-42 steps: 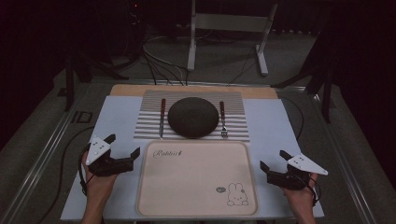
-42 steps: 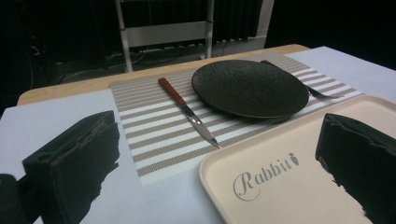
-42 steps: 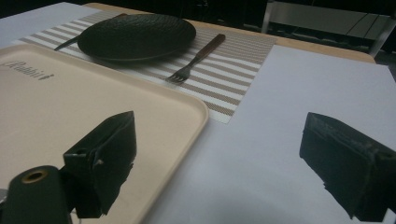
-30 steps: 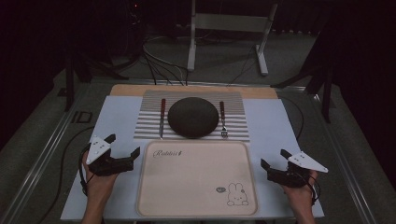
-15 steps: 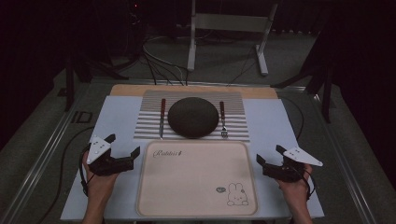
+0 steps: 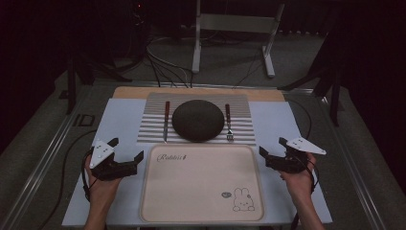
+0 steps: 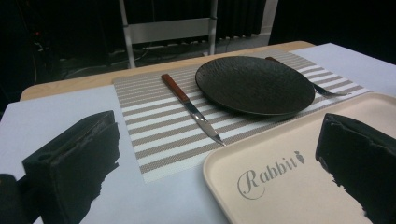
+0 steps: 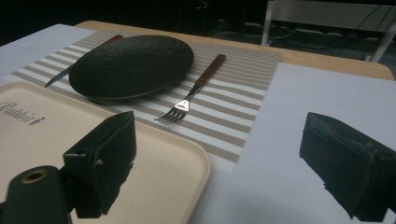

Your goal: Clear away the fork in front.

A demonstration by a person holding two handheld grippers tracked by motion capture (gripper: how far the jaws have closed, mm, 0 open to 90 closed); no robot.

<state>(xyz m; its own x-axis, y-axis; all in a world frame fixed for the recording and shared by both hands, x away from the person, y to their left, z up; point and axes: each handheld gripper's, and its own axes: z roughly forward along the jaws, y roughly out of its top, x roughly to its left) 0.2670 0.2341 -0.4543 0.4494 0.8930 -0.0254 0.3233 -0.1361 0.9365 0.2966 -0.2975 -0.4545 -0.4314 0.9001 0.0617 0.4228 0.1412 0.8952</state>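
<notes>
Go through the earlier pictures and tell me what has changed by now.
The right hand-held gripper has edged inward, closer to the tray's right edge, jaws open and empty. The left hand-held gripper stayed put, also open. Plate, knife, fork and placemat are unmoved.

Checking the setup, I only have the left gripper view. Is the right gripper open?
Observer: Yes, the right gripper is open and holds nothing.
Operator: Where is it?
Observer: Beside the tray, at its right edge, in the person's right hand.
Operator: I see little of the fork. Which way do its tines point?
Observer: The fork lies right of the plate, tines toward the tray.
</notes>
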